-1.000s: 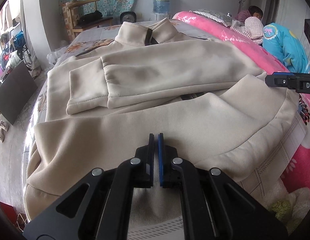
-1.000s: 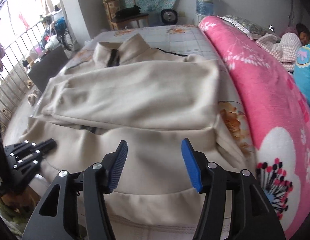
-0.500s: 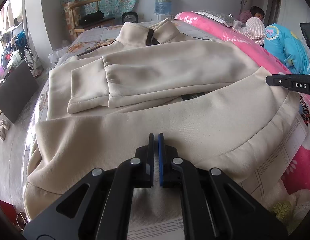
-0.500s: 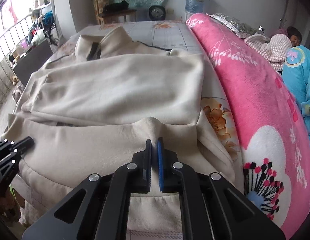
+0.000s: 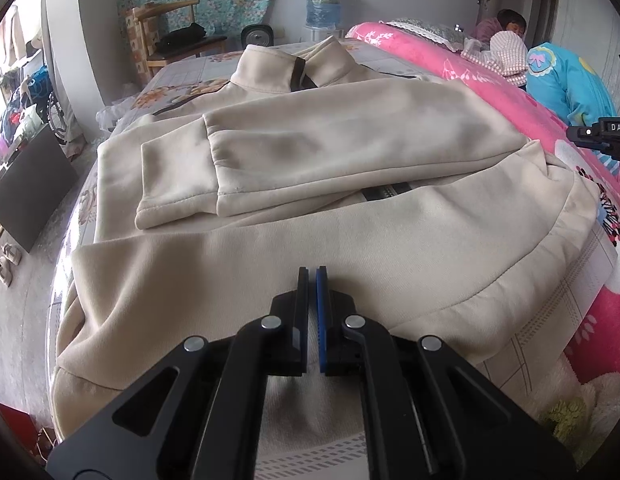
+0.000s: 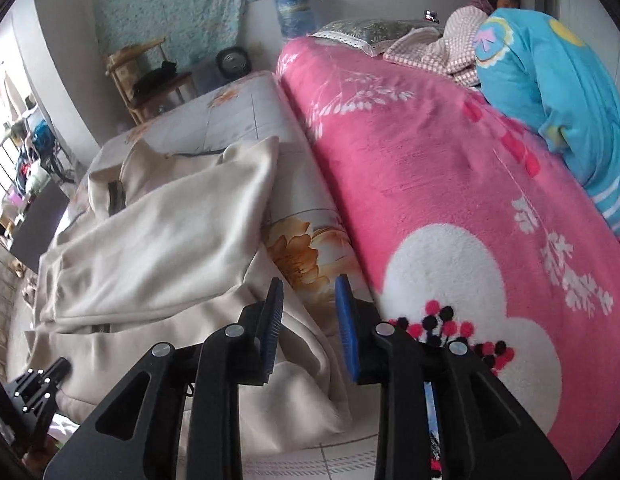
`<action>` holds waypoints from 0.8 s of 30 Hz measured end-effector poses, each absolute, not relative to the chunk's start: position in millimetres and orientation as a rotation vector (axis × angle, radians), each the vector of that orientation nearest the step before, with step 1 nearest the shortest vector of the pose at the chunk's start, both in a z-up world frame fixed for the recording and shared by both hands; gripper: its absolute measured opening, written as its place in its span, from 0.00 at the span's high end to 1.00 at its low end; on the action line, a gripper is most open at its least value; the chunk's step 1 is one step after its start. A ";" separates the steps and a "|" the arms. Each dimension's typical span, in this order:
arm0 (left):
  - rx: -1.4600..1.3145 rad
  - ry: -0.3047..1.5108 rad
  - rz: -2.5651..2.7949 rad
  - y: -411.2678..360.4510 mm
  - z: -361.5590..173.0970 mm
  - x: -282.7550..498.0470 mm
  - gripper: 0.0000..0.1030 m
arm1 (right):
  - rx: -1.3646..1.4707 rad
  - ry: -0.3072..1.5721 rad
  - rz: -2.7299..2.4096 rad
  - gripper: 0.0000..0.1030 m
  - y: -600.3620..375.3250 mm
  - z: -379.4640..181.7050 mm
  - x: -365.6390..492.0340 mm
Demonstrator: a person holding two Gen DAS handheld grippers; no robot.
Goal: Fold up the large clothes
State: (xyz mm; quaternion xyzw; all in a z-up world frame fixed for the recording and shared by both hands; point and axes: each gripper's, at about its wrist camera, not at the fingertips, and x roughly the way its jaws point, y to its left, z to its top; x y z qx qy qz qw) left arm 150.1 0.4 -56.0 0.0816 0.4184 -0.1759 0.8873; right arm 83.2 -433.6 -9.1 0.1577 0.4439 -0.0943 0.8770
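A large beige jacket [image 5: 310, 148] lies spread on the bed, collar far, with one sleeve folded across its chest. My left gripper [image 5: 312, 276] is shut low on the jacket's front, near the hem, with a thin sliver of cloth between its pads. My right gripper [image 6: 308, 284] hangs over the jacket's right edge [image 6: 293, 360], where it meets the flowered sheet. Its jaws are opening and nothing is between them. In the left wrist view, the right gripper [image 5: 598, 140] shows at the far right. The left gripper [image 6: 41, 376] appears at the lower left of the right wrist view.
A thick pink blanket [image 6: 430, 160] runs along the jacket's right side. A person in blue [image 6: 550, 80] lies beyond it. At the far wall stand a wooden chair [image 5: 165, 36], a fan [image 5: 257, 34] and a water bottle [image 5: 324, 0]. A dark panel [image 5: 29, 184] leans left of the bed.
Half a second ago my right gripper was shut on a raised fold of the jacket. It has let go, swung right toward the pink blanket and rolled. The left gripper has not moved.
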 end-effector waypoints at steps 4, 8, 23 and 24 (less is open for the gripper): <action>0.173 0.870 -0.362 -0.7 -55.8 149.7 0.96 | 0.289 0.994 -0.042 0.73 -406.2 -18.2 89.6; 0.171 0.871 -0.357 -1.0 -55.6 149.3 0.96 | 0.149 1.085 -0.042 0.65 -376.0 -37.4 104.1; 0.175 0.870 -0.354 -1.4 -55.7 148.9 0.96 | 0.156 0.971 -0.033 0.95 -383.0 -7.6 118.5; 0.174 0.871 -0.352 -1.3 -55.7 148.6 0.96 | 0.169 0.951 -0.028 0.95 -385.3 -0.6 118.7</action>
